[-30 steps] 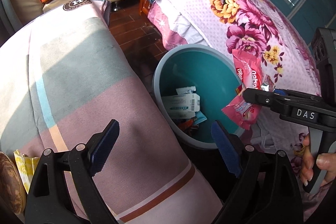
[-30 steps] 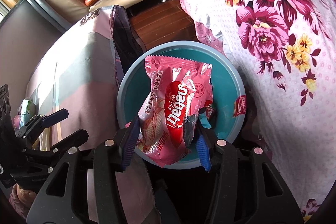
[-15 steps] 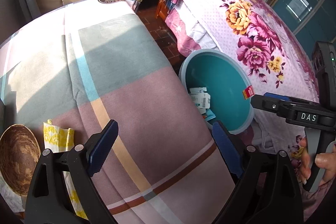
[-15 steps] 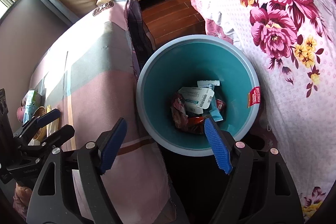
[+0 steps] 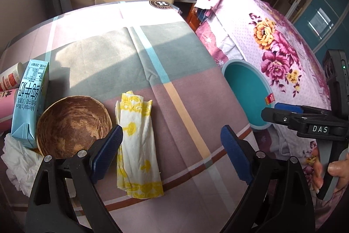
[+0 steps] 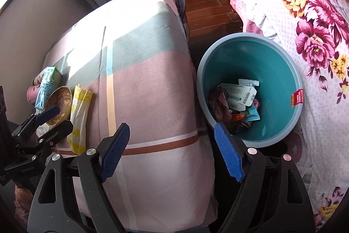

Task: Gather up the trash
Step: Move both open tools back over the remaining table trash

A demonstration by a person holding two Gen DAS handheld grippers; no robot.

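On a counter (image 5: 170, 71) draped in plaid cloth, a yellow-print napkin (image 5: 136, 141) lies beside my teal bin (image 6: 250, 88). My right gripper (image 6: 172, 152) jaws are opening, empty; the left gripper (image 5: 172, 152) hangs released above the napkin, likely my next pickup.

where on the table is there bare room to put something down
The cloth is bare from the yellow napkin across to the edge by the bin, and toward the sofa. The corner with the bowl, milk carton and cups is crowded.
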